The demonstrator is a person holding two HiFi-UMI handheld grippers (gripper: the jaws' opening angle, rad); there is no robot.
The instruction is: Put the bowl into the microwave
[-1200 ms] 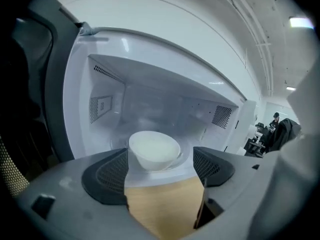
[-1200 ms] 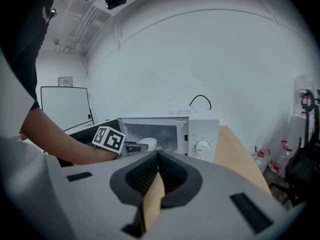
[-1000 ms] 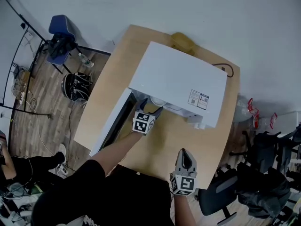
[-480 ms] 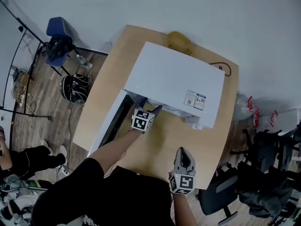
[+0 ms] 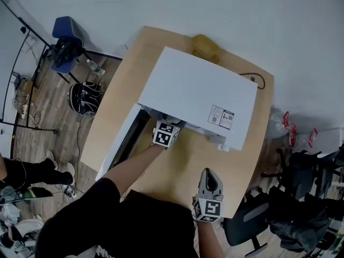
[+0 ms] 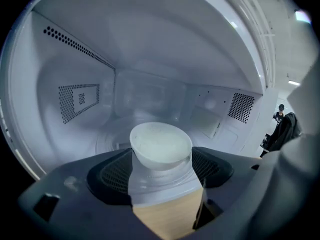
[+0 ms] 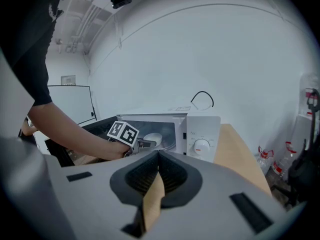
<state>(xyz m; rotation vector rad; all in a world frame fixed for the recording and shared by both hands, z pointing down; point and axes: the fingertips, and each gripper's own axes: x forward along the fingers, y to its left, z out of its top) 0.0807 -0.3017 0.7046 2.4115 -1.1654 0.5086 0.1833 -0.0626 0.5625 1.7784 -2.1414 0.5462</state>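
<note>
Inside the microwave (image 5: 199,90) cavity: left gripper (image 6: 161,157) has its jaws clamped on the sides of the white bowl (image 6: 161,141), which is tipped a bit toward the camera. Can't tell if the bowl touches the turntable. Perforated vent panels on both cavity walls.

Right gripper (image 7: 159,154): jaws together at the tips, nothing between them, low over the near bench (image 5: 236,160) edge, well apart from the microwave.

Door (image 5: 121,144) is swung open to the left. Bench is light wood against a white wall. A yellow object (image 5: 206,47) and a black cable (image 5: 260,79) sit behind the microwave. Wood floor (image 5: 48,112), blue chair (image 5: 69,34) far left, black office chair (image 5: 252,222) at right.

Label (image 5: 222,116) on the microwave top, print too small to read. One knob (image 7: 201,145) on the front panel, markings illegible.
</note>
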